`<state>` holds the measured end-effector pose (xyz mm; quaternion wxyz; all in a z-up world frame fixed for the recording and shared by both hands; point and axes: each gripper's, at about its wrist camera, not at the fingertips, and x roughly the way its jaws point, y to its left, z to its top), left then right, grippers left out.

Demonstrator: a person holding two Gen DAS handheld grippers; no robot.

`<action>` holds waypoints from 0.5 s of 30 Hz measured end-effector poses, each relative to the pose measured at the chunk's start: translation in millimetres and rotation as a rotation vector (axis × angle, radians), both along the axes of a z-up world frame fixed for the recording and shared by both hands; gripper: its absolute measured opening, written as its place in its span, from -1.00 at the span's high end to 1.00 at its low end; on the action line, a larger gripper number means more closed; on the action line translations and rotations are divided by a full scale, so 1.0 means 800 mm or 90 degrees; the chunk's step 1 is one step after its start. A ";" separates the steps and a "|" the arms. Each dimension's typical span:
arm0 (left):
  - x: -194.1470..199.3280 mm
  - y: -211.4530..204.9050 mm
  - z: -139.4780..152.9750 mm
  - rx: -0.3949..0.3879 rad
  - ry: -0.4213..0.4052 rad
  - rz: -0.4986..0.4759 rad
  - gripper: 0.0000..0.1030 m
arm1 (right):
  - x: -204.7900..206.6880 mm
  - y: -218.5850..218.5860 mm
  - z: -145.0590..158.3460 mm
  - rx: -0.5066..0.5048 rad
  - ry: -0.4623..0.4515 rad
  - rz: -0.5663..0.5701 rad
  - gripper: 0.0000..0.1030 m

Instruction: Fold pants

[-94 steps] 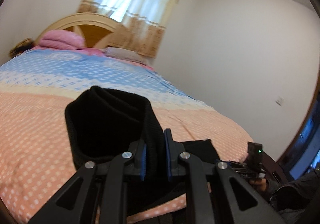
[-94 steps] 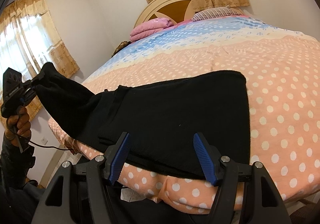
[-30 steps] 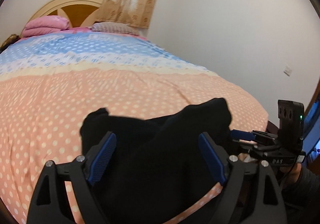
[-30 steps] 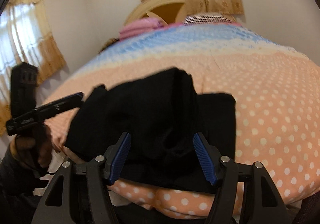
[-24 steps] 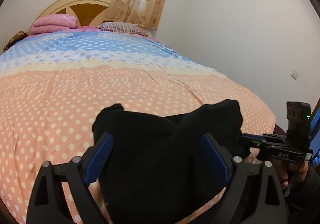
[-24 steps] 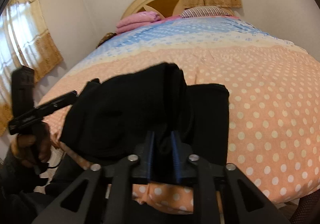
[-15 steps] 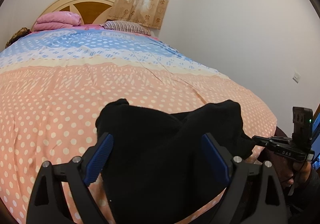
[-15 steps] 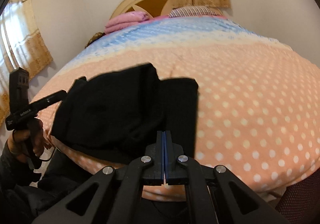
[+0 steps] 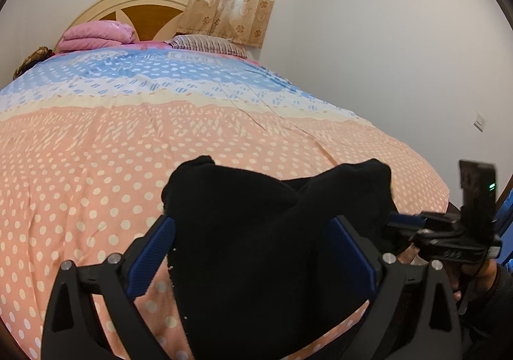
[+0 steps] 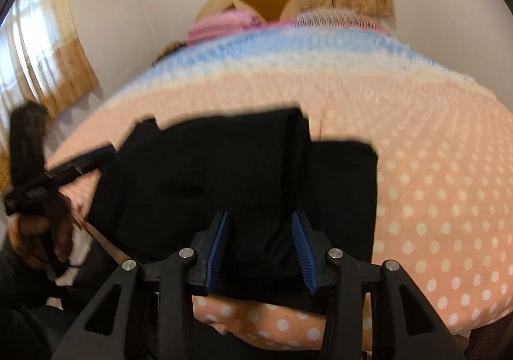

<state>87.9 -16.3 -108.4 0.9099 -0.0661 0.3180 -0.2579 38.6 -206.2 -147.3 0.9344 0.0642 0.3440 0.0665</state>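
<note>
The black pants (image 9: 263, 231) lie folded in a thick heap at the near edge of the bed, with one layer laid over another (image 10: 243, 174). My left gripper (image 9: 253, 244) is open, its blue pads on either side of the heap without closing on it. My right gripper (image 10: 260, 239) is partly open around a raised fold of the pants, pads apart. The right gripper also shows at the right of the left wrist view (image 9: 413, 223), at the heap's right edge. The left gripper shows at the left of the right wrist view (image 10: 96, 156). The right wrist view is motion-blurred.
The bed (image 9: 96, 151) has a peach polka-dot cover with a blue band farther back. Pink folded bedding (image 9: 96, 37) and a striped pillow (image 9: 205, 44) lie at the wooden headboard (image 9: 141, 7). A white wall (image 9: 384, 39) is to the right, curtained windows behind and left.
My left gripper let go of the pants leg and opened after laying it over. My right gripper shut about half a second ago and has now reopened partway around a fold.
</note>
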 end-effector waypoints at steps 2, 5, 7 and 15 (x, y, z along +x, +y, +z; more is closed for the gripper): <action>0.000 0.001 0.000 0.000 0.000 0.002 -0.93 | -0.006 -0.006 0.002 0.001 -0.008 -0.008 0.74; -0.001 0.006 0.002 -0.004 -0.004 0.010 -0.93 | -0.028 -0.011 0.019 -0.008 -0.043 -0.014 0.93; -0.001 0.008 0.002 -0.006 -0.006 0.013 -0.93 | -0.039 -0.012 0.023 -0.020 -0.051 -0.016 0.93; 0.003 0.005 -0.009 0.016 0.004 0.021 -0.99 | -0.049 -0.045 -0.010 -0.014 -0.008 -0.071 0.96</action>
